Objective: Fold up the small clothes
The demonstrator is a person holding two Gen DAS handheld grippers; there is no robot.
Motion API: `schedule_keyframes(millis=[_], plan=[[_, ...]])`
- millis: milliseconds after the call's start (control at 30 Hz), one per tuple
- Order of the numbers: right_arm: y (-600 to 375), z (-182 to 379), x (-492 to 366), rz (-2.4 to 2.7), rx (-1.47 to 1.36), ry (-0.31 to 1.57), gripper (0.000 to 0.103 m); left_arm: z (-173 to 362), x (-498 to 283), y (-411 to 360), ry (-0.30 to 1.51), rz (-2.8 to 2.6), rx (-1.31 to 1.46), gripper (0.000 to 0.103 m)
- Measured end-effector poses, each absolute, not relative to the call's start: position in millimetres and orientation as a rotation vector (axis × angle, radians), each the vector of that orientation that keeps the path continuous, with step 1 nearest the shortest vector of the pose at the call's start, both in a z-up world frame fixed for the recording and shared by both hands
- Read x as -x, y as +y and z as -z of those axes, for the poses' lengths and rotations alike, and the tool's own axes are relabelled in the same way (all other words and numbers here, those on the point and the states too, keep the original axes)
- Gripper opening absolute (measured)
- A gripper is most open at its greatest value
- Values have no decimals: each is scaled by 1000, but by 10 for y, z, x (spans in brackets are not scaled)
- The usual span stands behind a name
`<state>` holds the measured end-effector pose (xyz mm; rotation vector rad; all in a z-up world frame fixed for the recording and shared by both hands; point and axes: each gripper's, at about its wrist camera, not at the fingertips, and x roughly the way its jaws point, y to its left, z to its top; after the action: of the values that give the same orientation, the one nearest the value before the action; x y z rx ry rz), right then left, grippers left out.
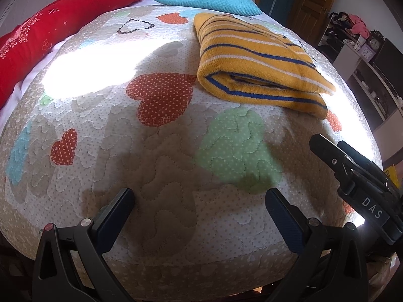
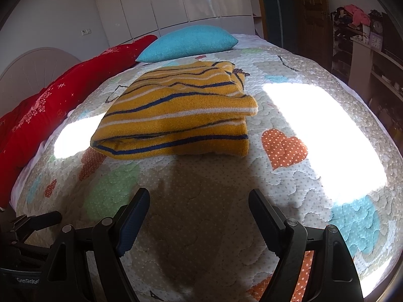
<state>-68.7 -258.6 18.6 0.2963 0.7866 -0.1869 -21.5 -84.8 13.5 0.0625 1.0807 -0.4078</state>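
A yellow knit garment with blue and white stripes (image 1: pixel 254 58) lies folded into a thick rectangle on the quilted bed cover (image 1: pixel 163 156). It also shows in the right wrist view (image 2: pixel 176 110), straight ahead. My left gripper (image 1: pixel 200 196) is open and empty, held above the quilt, with the garment ahead to its right. My right gripper (image 2: pixel 199 197) is open and empty, a short way in front of the garment's near folded edge. The right gripper's body shows at the right edge of the left wrist view (image 1: pixel 357 173).
A red pillow (image 2: pixel 50 105) and a turquoise pillow (image 2: pixel 189 42) lie at the head of the bed. Shelves with clutter and clocks (image 2: pixel 365 32) stand to the right. White wardrobe doors (image 2: pixel 176 0) stand behind. Bright sun patches fall on the quilt (image 2: pixel 322 130).
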Motion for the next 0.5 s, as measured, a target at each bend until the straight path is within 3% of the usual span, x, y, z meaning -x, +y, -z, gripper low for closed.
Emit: schedule_keyframes(millis=[500], plan=[[-2194, -553, 495, 172, -170, 774, 85, -386, -94, -405, 1006, 378, 56, 103]])
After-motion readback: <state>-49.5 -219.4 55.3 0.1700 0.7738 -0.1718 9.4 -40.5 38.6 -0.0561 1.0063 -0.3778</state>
